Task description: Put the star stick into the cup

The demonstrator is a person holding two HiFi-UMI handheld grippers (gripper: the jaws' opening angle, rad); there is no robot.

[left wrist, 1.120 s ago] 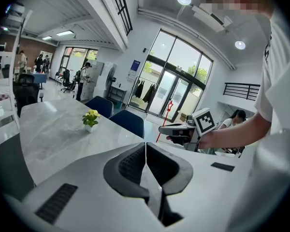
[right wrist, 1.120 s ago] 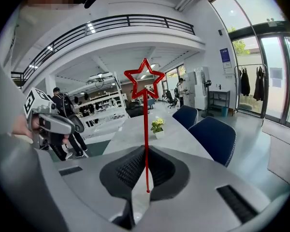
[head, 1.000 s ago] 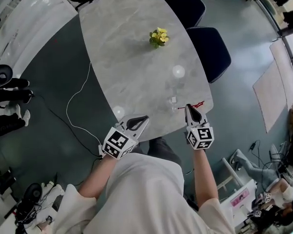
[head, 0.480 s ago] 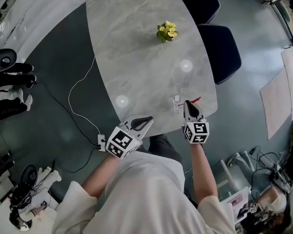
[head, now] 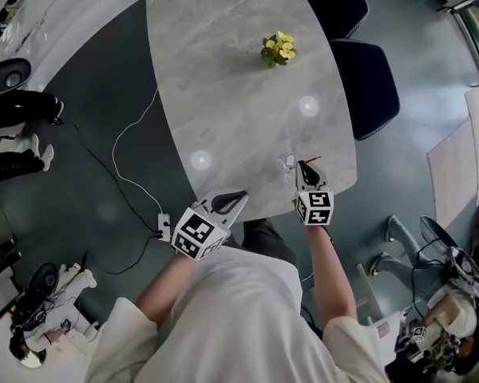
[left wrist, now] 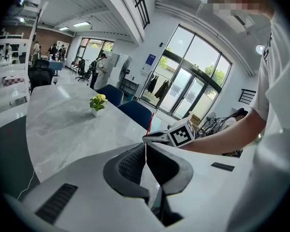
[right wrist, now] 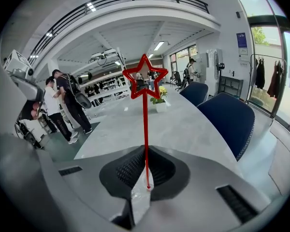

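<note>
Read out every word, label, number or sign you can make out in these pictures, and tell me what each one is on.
No words or numbers can be read in any view.
Blue wall sign, right gripper view: print too small to read.
Blue sign by the windows, left gripper view: too blurred to read.
Marker cubes on the left gripper and right gripper: black-and-white squares only, no letters.

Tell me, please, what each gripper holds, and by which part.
The right gripper pinches the red star stick near the lower end of its stem, star up. The left gripper is shut on nothing.
</note>
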